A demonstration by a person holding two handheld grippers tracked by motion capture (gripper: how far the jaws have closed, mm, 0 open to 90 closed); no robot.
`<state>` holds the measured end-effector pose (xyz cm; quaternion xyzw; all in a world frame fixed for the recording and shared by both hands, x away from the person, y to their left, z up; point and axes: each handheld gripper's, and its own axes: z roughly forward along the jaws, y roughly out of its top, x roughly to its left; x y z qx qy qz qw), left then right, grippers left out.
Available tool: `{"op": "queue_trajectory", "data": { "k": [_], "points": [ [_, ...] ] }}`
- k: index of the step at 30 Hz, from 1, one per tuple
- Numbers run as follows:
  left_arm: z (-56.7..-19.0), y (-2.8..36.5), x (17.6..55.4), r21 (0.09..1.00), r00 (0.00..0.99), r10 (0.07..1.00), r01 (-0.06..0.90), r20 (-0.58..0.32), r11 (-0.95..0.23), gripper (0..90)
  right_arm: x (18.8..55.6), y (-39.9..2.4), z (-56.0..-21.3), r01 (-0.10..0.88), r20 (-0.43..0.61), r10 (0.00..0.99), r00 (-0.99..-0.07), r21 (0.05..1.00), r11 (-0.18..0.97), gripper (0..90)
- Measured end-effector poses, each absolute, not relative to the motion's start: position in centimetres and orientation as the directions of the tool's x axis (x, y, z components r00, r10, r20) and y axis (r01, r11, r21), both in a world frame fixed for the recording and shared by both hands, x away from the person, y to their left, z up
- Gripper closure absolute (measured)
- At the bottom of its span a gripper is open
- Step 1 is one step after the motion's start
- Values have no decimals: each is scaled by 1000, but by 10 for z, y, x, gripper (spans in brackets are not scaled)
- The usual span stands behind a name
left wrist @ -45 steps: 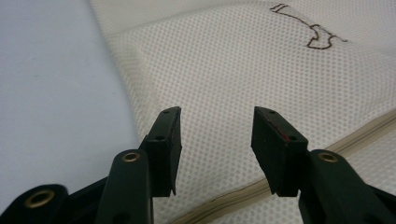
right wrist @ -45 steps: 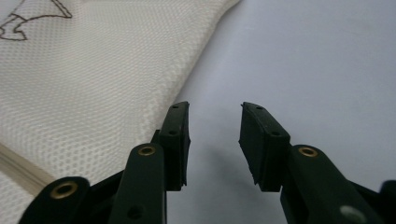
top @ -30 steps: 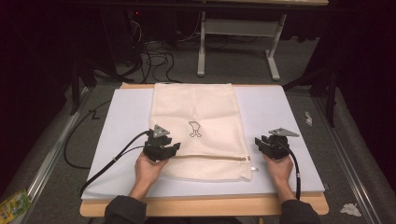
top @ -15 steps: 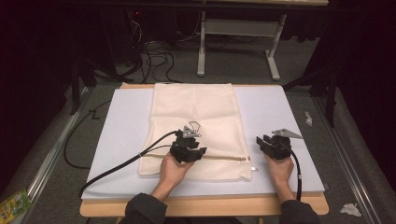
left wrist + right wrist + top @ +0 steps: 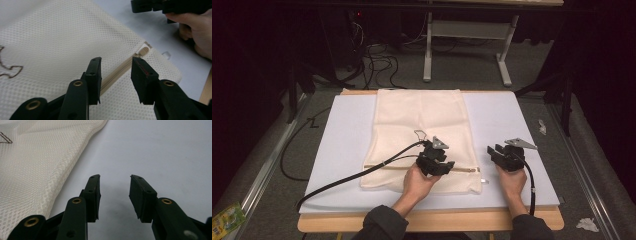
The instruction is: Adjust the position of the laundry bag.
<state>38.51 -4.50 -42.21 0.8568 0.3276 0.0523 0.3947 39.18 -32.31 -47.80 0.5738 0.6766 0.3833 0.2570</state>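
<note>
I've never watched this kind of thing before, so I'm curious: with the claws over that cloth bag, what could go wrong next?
1. The left gripper hangs open over the zipper line of the cream mesh laundry bag. Closing here might pinch loose mesh rather than the zipper.
2. The small zipper pull sits farther along, near the bag's edge, so it could be missed.
3. The right gripper is open over the bare white table mat, holding nothing, so the bag may slide when tugged.

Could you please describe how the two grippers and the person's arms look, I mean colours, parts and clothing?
Both grippers are black, each with two flat, blocky jaws and brass-coloured rivets. The left gripper and the right gripper each carry a grey three-cornered plate on top. A black cable trails from the left one; a shorter one runs down from the right. One left jaw bears a red streak. The person wears dark sleeves.
</note>
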Motion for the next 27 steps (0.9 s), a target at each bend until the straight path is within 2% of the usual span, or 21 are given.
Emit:
{"op": "queue_trajectory", "data": {
  "k": [14, 19, 21, 27],
  "points": [
    [-419, -88, 381, 663, 797, 576, 531, -181, -528, 586, 392, -321, -478, 582, 69, 978, -197, 811, 60, 596],
    [-425, -108, 382, 640, 797, 576, 541, -182, -545, 578, 392, -321, -478, 580, 68, 978, -198, 813, 61, 590],
    [-429, -112, 384, 630, 788, 580, 561, -207, -536, 577, 392, -321, -478, 580, 67, 978, -197, 812, 61, 589],
    [-439, -120, 386, 605, 776, 599, 578, -199, -548, 578, 392, -320, -478, 582, 65, 979, -195, 811, 62, 587]
  ]
}}
